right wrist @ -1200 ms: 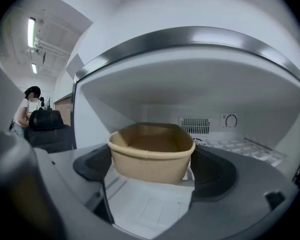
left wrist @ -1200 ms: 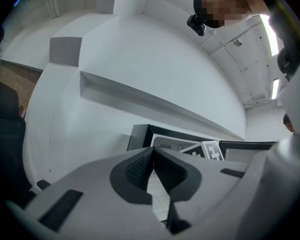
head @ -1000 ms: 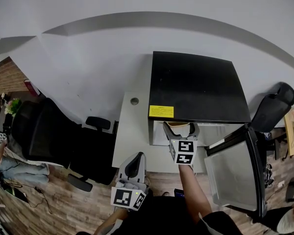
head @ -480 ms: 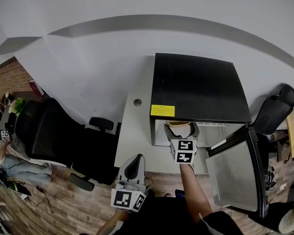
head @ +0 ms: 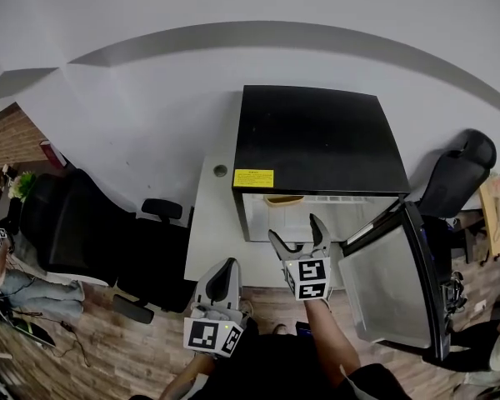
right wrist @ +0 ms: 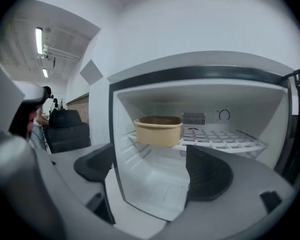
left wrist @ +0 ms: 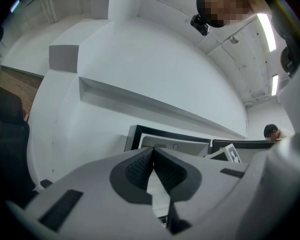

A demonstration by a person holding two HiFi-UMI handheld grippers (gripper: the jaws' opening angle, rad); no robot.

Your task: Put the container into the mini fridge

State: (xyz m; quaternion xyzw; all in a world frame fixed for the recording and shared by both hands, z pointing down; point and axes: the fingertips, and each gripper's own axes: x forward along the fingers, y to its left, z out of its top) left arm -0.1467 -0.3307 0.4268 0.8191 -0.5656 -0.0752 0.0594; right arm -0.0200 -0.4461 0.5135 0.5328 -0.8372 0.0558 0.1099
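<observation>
Currently the container [head: 283, 200], a tan tub without a lid, sits on the white wire shelf [right wrist: 225, 138] inside the mini fridge [head: 317, 140]. It is at the shelf's left end, close to the left inner wall. Nothing touches it.

The mini fridge is black outside and white inside. It stands on the right part of the white table [head: 212, 232]. Its door [head: 387, 286] is swung wide open to the right. A yellow label [head: 252, 178] is stuck at the front left corner of its top.

Right gripper [head: 298, 242]: positioned in front of the fridge opening, over the front edge of the table, and aimed into the fridge. Its fingers [right wrist: 207, 176] are spread wide and hold nothing. The container lies beyond them, well apart from both tips.

Left gripper [head: 223, 275]: positioned lower and further left, at the front edge of the table. Its fingers [left wrist: 135, 171] are pressed together at the tips, with nothing between them.

A black office chair [head: 75, 223] stands on the wood floor to the left of the table. A second dark chair [head: 458, 173] stands to the right of the fridge, behind the open door.
</observation>
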